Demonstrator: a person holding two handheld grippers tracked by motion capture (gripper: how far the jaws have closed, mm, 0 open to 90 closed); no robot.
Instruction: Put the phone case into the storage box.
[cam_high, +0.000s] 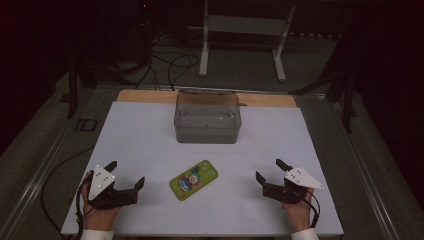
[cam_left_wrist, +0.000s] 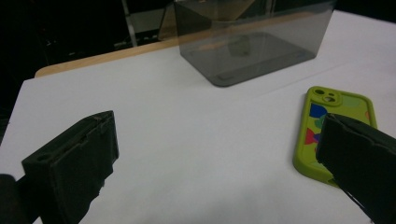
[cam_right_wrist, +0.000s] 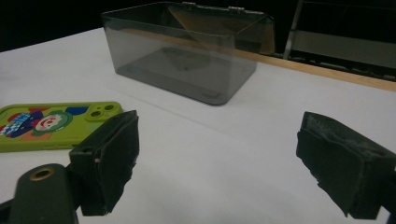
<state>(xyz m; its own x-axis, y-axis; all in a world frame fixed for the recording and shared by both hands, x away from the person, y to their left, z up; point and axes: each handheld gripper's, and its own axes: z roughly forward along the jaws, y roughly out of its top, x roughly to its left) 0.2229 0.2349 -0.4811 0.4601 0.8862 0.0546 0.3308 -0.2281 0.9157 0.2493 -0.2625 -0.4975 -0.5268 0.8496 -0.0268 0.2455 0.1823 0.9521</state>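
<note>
A lime-green phone case (cam_high: 193, 179) with a colourful cartoon print lies flat on the white table top (cam_high: 150, 140), between my two grippers. My left gripper (cam_high: 126, 173) rests at the front left, open, nothing between its jaws; the phone case (cam_left_wrist: 327, 126) lies just past its right jaw. My right gripper (cam_high: 270, 170) rests at the front right, also open and empty, with the phone case (cam_right_wrist: 51, 122) off to its left. A smoky transparent box (cam_high: 207, 118) stands empty at the back centre, also seen as the box (cam_left_wrist: 254, 37) and the box (cam_right_wrist: 187, 51).
A wooden strip (cam_high: 145, 96) runs along the table's far edge behind the box. Beyond it lie black cables (cam_high: 165, 65) and a white metal stand (cam_high: 245, 35) on the dark floor. White surface lies open around the box and the phone case.
</note>
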